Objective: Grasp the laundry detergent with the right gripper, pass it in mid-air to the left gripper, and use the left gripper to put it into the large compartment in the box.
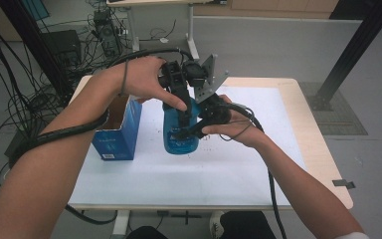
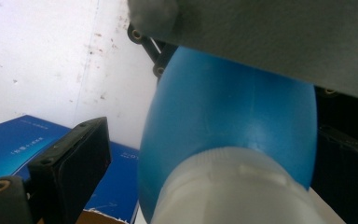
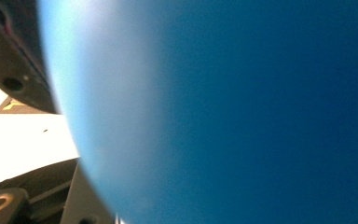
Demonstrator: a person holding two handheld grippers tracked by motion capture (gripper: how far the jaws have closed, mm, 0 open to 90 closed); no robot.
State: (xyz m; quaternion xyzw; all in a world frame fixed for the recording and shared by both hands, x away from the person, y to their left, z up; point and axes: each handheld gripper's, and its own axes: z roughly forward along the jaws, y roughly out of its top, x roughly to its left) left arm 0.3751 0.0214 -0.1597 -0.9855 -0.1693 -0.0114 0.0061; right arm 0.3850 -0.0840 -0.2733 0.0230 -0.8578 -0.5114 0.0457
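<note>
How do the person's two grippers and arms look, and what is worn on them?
Both the left gripper and the right gripper are black, each trailing a thick black cable. A grey three-cornered plate sits on top. The forearms are bare; the left wrist wears a thin dark band.

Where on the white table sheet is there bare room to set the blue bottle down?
Free: the wide near strip of the white sheet in front of the translucent blue plastic bottle, and the right part toward the wooden table edge. Crowded: the left, where the open blue cardboard box stands beside the bottle.
</note>
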